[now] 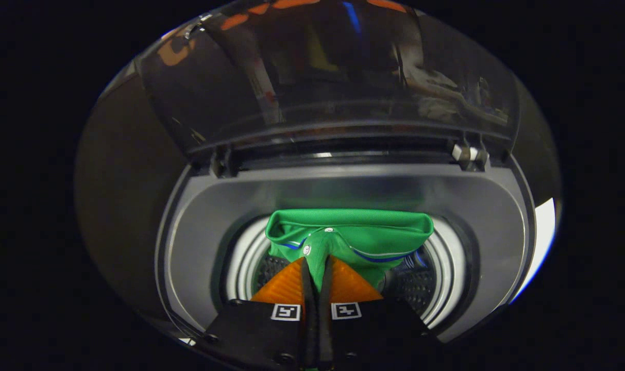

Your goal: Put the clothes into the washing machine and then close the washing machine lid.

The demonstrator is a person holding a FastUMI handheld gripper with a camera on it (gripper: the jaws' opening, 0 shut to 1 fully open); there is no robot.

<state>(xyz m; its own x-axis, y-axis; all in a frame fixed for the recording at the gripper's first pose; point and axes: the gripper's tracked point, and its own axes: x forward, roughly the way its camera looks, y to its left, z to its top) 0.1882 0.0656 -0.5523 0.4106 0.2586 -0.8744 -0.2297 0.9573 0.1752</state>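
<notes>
A green polo shirt (351, 234) with blue and white trim hangs over the round opening of the washing machine drum (245, 257). My gripper (316, 265) is shut on the shirt's placket, with green cloth pinched between the two orange fingers (286, 286). The shirt's folded collar stretches across just beyond the fingertips, above the perforated drum wall (418, 288). The dark see-through lid (322, 77) stands raised behind the opening on its hinges (467, 154).
A grey top deck (199, 232) rings the drum opening. The lid's glossy panel reflects the booth. A bright white strip (541, 242) shows past the machine's right side.
</notes>
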